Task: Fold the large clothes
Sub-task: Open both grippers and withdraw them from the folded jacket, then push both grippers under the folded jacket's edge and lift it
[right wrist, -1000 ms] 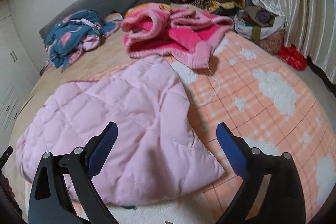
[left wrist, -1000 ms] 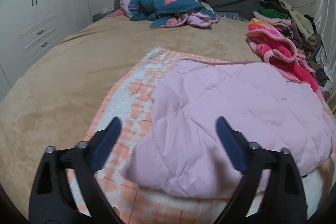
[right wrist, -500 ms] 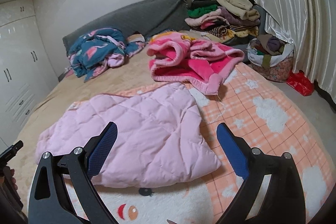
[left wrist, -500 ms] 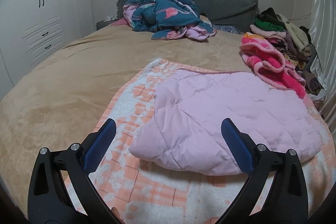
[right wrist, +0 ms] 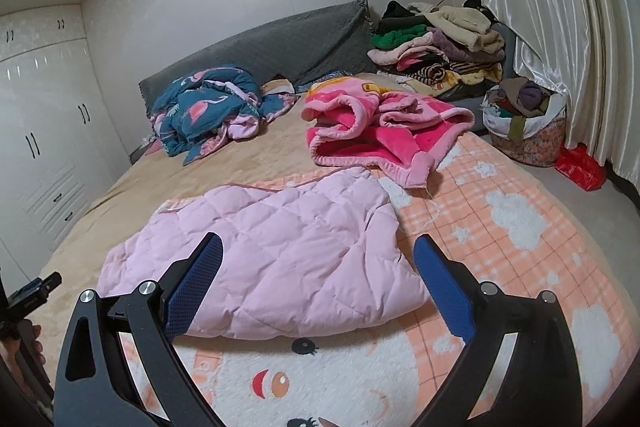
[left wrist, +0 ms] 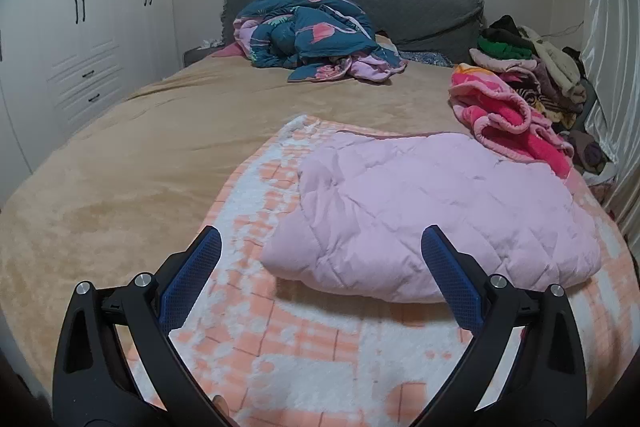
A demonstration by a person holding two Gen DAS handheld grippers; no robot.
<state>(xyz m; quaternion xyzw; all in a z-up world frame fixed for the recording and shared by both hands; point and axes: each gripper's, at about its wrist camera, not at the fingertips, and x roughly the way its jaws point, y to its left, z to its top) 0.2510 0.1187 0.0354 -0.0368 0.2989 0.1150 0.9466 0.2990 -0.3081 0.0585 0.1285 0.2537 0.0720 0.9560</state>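
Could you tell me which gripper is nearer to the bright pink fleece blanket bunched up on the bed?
Right. The right gripper hangs over the pink quilted garment's end nearest the pink fleece blanket; the left gripper is at the garment's opposite end, farther away.

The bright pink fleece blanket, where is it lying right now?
The pink fleece blanket lies crumpled on the bed, just beyond the folded pale pink quilt and in front of the clothes pile near the curtain.
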